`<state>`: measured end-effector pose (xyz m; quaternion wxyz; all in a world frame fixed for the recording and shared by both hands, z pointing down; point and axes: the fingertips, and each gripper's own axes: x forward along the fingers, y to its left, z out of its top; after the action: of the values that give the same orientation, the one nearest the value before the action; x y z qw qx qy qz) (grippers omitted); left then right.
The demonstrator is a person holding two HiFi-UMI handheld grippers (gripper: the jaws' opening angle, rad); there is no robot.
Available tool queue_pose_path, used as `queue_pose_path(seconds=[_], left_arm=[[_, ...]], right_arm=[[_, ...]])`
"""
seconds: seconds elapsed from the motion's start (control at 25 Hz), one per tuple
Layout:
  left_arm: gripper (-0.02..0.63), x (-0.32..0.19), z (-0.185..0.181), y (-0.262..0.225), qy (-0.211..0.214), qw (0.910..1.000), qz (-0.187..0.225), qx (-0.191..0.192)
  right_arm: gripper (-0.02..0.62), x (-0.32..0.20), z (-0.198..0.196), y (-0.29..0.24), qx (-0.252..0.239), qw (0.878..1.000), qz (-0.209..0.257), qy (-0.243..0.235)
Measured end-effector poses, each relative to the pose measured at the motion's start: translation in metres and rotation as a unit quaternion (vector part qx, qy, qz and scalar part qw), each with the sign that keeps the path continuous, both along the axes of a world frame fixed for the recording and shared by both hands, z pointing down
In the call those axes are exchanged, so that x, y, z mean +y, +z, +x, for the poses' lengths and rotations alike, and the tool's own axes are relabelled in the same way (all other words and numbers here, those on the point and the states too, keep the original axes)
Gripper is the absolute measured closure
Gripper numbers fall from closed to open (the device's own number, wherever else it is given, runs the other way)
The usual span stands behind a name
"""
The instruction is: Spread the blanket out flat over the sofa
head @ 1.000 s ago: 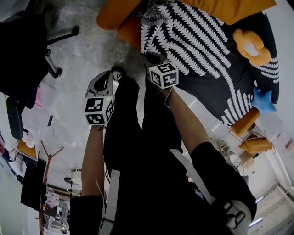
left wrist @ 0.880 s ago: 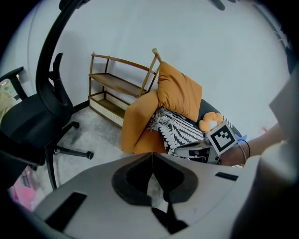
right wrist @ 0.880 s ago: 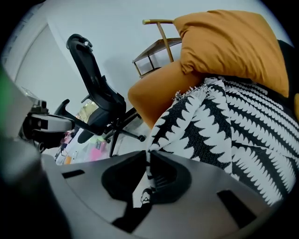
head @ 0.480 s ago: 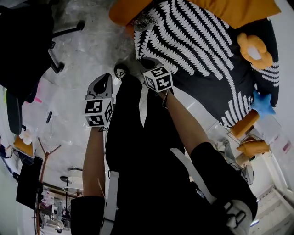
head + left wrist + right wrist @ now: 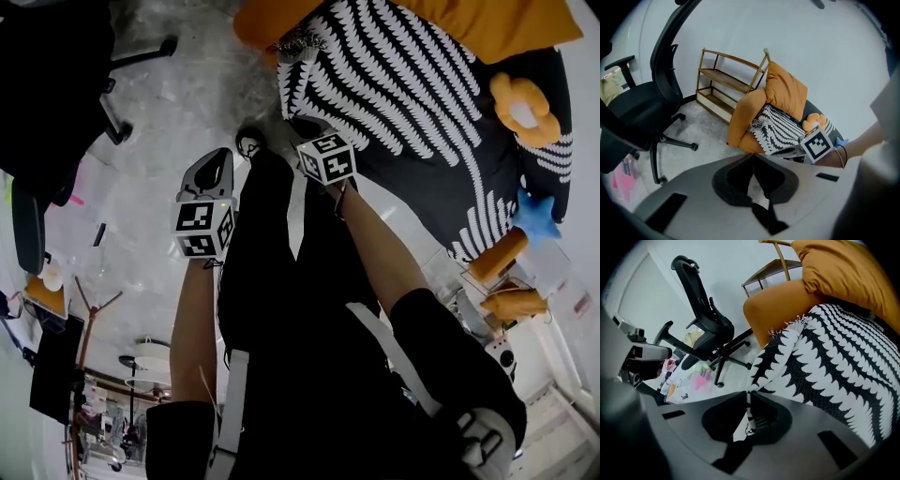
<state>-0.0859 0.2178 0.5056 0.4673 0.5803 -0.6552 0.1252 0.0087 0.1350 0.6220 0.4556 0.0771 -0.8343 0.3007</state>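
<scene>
Since a second ago the sofa [image 5: 487, 23] and blanket [image 5: 412, 112] have slid rightward in the head view, while both grippers have barely shifted. The blanket lies on the seat, its long axis running from the fringed far-left corner toward the right. The right gripper [image 5: 748, 397], arm stretched forward and down, is clamped on the blanket's near-left edge. The left gripper [image 5: 753, 156] hangs closed and empty; the sofa's far side is cut off.

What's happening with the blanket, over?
Right tongs shut on blanket edge; left tongs shut, empty. Blanket draped on sofa, corner bunched. Flower cushion and star toy at its far end.
</scene>
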Motion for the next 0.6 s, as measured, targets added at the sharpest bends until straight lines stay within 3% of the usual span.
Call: queue_pose_path(seconds=[0.12, 0.16, 0.24, 0.28, 0.44, 0.6], left_arm=[[0.583, 0.0, -0.009, 0.002, 0.002, 1.0, -0.001, -0.003], [0.583, 0.001, -0.011, 0.004, 0.004, 1.0, -0.003, -0.005], [0.583, 0.002, -0.016, 0.006, 0.006, 0.9999, -0.007, -0.006], [0.583, 0.003, -0.017, 0.007, 0.006, 0.9999, -0.008, -0.006], [0.583, 0.0, -0.019, 0.006, 0.006, 0.9999, -0.01, -0.005], [0.583, -0.001, -0.019, 0.006, 0.013, 0.9998, -0.014, -0.004]], right_arm=[[0.553, -0.005, 0.0, 0.012, 0.01, 1.0, -0.007, 0.015], [0.517, -0.007, -0.002, 0.015, 0.01, 1.0, -0.011, 0.026], [0.304, -0.016, -0.009, 0.019, 0.007, 0.999, -0.007, 0.046], [0.261, -0.024, -0.013, 0.02, 0.006, 0.999, 0.003, 0.052], [0.262, -0.072, -0.033, 0.02, 0.004, 0.996, 0.049, 0.076], [0.262, -0.112, -0.056, 0.031, 0.019, 0.992, 0.065, 0.108]])
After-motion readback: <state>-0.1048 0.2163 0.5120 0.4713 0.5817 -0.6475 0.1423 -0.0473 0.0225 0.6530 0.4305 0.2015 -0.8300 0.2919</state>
